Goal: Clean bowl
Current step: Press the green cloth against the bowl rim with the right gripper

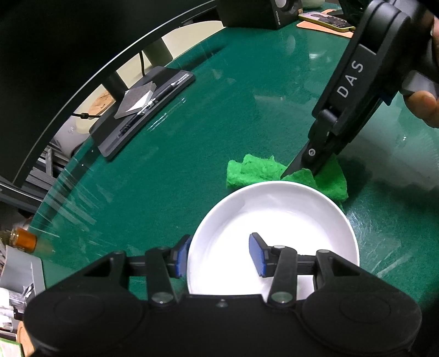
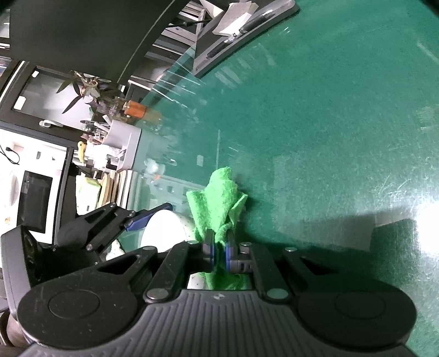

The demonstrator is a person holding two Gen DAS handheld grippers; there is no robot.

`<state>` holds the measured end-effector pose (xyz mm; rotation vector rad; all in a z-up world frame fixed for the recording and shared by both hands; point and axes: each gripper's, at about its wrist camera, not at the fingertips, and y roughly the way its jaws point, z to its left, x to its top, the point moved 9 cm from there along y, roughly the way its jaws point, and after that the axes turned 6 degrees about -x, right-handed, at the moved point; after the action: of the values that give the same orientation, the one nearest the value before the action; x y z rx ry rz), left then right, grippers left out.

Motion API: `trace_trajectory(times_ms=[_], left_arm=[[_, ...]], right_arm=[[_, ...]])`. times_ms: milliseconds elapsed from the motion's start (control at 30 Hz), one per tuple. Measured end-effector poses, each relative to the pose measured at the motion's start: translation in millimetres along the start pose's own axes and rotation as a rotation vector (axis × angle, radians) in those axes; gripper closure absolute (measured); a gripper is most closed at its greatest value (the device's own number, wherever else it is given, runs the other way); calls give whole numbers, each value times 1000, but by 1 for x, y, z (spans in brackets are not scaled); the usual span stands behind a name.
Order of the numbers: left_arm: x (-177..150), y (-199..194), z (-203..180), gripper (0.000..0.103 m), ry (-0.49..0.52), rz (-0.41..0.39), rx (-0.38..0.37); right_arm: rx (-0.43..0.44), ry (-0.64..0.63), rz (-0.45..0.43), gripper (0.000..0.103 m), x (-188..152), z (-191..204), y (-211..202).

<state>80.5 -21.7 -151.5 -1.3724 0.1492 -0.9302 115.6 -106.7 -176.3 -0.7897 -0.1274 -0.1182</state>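
A white bowl (image 1: 274,219) sits on the green table. My left gripper (image 1: 219,254) is open, with its blue-padded jaws astride the bowl's near rim, one outside and one inside. A crumpled green cloth (image 1: 263,171) lies just behind the bowl. My right gripper (image 1: 299,171) comes down from the upper right and is shut on the cloth. In the right wrist view the cloth (image 2: 216,206) is pinched between the blue pads of the right gripper (image 2: 219,254), with the bowl (image 2: 162,230) and my left gripper (image 2: 142,219) to the left.
A black tray (image 1: 142,109) with papers and a pen lies at the far left. A speaker (image 1: 258,13) and a phone on an orange pad (image 1: 326,22) stand at the back. The glass table edge (image 1: 68,186) curves along the left, with an orange bottle (image 1: 23,239) beyond it.
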Motion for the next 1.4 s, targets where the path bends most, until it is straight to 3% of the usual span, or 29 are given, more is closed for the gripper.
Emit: trace_trajectory(times_ms=[1400], left_arm=[[-12, 1, 17, 59, 59, -22, -27]], right_arm=[[-10, 0, 10, 94, 2, -2, 1]])
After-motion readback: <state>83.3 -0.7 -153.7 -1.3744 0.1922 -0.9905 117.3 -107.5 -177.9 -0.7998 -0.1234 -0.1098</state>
